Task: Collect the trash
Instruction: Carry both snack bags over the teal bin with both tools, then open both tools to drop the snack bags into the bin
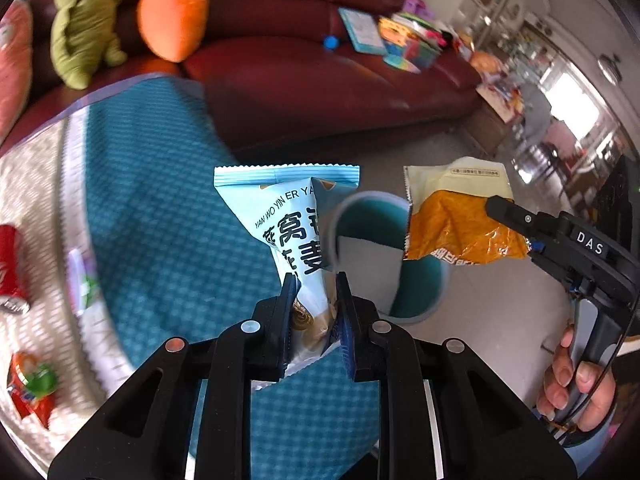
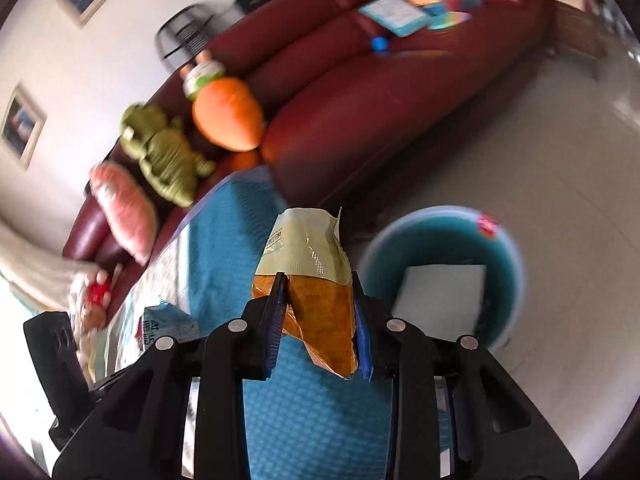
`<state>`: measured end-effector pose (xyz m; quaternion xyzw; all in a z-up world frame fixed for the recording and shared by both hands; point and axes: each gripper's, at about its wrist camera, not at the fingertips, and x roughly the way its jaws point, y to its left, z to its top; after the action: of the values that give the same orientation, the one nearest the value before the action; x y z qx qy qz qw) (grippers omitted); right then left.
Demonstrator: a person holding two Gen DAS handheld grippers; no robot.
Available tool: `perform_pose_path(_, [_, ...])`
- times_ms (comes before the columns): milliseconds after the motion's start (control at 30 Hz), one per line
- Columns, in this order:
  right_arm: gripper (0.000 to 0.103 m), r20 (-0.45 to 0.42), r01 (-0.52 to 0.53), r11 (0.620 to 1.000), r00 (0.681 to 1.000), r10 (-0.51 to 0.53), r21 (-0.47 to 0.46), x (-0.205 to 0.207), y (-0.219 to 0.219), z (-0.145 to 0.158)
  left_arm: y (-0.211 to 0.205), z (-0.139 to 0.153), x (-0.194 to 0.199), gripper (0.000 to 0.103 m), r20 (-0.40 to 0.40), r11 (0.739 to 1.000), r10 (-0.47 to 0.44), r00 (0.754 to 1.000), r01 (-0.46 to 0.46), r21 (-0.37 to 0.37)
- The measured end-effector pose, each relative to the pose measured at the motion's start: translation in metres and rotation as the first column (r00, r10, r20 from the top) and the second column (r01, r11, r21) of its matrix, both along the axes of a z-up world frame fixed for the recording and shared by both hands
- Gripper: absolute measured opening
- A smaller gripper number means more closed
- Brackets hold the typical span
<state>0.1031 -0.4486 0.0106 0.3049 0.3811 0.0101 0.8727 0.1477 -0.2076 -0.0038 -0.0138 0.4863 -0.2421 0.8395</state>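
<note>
Wrappers light, crinkly: left gripper (image 1: pixel 314 284) fingers clamp blue packet (image 1: pixel 286 216), right gripper (image 2: pixel 318 300) orange wrapper (image 2: pixel 316 276) low; bin (image 2: pixel 440 280) probably beneath.

Two held wrappers (image 1: pixel 288 232) (image 1: pixel 460 220) — one bin (image 1: pixel 416 304) — three plush toys (image 1: pixel 176 16)

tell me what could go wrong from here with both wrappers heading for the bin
1. The orange wrapper hangs near the bin rim, so released now it might land on the floor.
2. The light blue wrapper in the left tool seems closer to the blue mat than the bin opening; an early release could miss.
3. The right tool works close beside the left, so wrappers or tools might collide over the bin.
</note>
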Motion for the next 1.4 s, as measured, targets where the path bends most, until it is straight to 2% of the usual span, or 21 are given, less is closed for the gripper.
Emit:
perform_pose_path(233, [0.029,-0.047,0.085,0.996,0.995,-0.084,0.015,-0.011,-0.054,-0.031,-0.068,-0.019,0.011,0.021,-0.029,0.997,-0.072,0.997,0.073,0.038])
perform_pose_path(433, [0.03,-0.098,0.135,0.991,0.986,-0.136,-0.014,-0.012,-0.079,-0.053,-0.106,-0.043,0.019,0.021,-0.073,0.992,-0.103,0.992,0.107,0.061])
perform_pose_path(600, [0.032,-0.123,0.123,0.992,0.985,-0.122,0.002,0.007,-0.085,-0.067,-0.129,-0.057,0.032,0.021,-0.103,0.991,-0.099,0.99,0.107,0.074])
perform_pose_path(667, [0.037,-0.126,0.11,0.994,0.986,-0.108,0.005,0.015,-0.084,-0.072,-0.135,-0.062,0.037,0.021,-0.112,0.992,-0.097,0.989,0.105,0.074])
perform_pose_path(733, [0.063,-0.137,0.103,0.995,0.986,-0.1,0.011,0.023,-0.084,-0.078,-0.138,-0.066,0.039,0.021,-0.12,0.992,-0.095,0.988,0.104,0.076])
perform_pose_path(767, [0.065,-0.139,0.103,0.995,0.985,-0.1,0.014,0.026,-0.084,-0.081,-0.139,-0.07,0.042,0.021,-0.128,0.992,-0.093,0.987,0.103,0.077])
perform_pose_path(967, [0.066,-0.18,0.111,0.994,0.978,-0.106,0.017,0.032,-0.087,-0.094,-0.147,-0.083,0.053,0.021,-0.156,0.991,-0.096,0.983,0.11,0.079])
perform_pose_path(1200, [0.074,-0.202,0.129,0.992,0.971,-0.127,-0.004,0.028,-0.092,-0.095,-0.159,-0.097,0.053,0.021,-0.184,0.986,-0.126,0.975,0.143,0.083])
perform_pose_path(1233, [0.074,-0.204,0.129,0.992,0.971,-0.127,-0.004,0.028,-0.092,-0.096,-0.161,-0.098,0.052,0.024,-0.187,0.986,-0.13,0.974,0.148,0.083])
perform_pose_path(1300, [0.074,-0.213,0.129,0.992,0.969,-0.128,-0.009,0.028,-0.093,-0.095,-0.168,-0.102,0.052,0.036,-0.192,0.984,-0.138,0.972,0.157,0.088])
perform_pose_path(1367, [0.074,-0.22,0.13,0.991,0.967,-0.129,-0.007,0.027,-0.094,-0.095,-0.174,-0.104,0.05,0.061,-0.184,0.982,-0.138,0.973,0.158,0.099])
perform_pose_path(1400, [0.074,-0.223,0.13,0.991,0.966,-0.129,-0.008,0.027,-0.094,-0.094,-0.175,-0.104,0.05,0.067,-0.175,0.982,-0.138,0.975,0.158,0.104])
